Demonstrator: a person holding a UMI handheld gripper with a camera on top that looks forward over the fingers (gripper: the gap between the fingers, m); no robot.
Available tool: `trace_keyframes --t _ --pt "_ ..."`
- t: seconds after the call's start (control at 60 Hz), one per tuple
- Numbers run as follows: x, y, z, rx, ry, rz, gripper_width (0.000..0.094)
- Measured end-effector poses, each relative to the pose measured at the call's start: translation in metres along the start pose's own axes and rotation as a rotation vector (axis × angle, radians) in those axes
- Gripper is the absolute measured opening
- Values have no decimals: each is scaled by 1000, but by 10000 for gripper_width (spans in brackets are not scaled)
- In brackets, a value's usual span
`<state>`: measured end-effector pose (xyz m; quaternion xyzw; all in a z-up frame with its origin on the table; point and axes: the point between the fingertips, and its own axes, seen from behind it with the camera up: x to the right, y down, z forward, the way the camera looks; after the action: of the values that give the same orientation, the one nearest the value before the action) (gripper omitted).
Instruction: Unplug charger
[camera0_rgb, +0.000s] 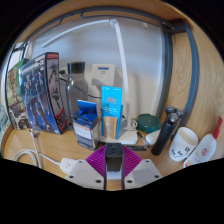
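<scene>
the gripper (112, 163) was clamped on a dark charger (113, 155), and a crooked pull risked toppling the blue box (111, 110) just ahead

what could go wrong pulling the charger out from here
Risks as I judge them:
1. The gripper has its fingers around a dark charger; whether both pads press it is unclear, so it may slip on the pull.
2. The blue box and white cup stand just ahead; a jerky pull or swing could topple them.
3. A white cable loops beside the fingers and might snag.
</scene>
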<state>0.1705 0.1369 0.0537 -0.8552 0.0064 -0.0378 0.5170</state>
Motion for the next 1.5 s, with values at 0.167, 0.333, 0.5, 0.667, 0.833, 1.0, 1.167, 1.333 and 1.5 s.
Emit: trace_keyframes --t 0.167,0.333,0.5,0.667,0.833,1.0,1.167,1.333,1.5 --pt "2 1 1 -21 5 37 85" --pt "2 3 3 -70 -27 48 65" --pt "8 -74 -23 47 -14 65 65" --pt "22 -171 -76 167 -62 30 66" --pt "91 -146 -102 66 -1 36 64" --pt "152 -28 -85 -189 55 57 63" --pt "166 67 -67 -388 48 123 65" --pt "168 84 -59 -413 43 98 133" --pt "166 81 -53 -404 38 62 261"
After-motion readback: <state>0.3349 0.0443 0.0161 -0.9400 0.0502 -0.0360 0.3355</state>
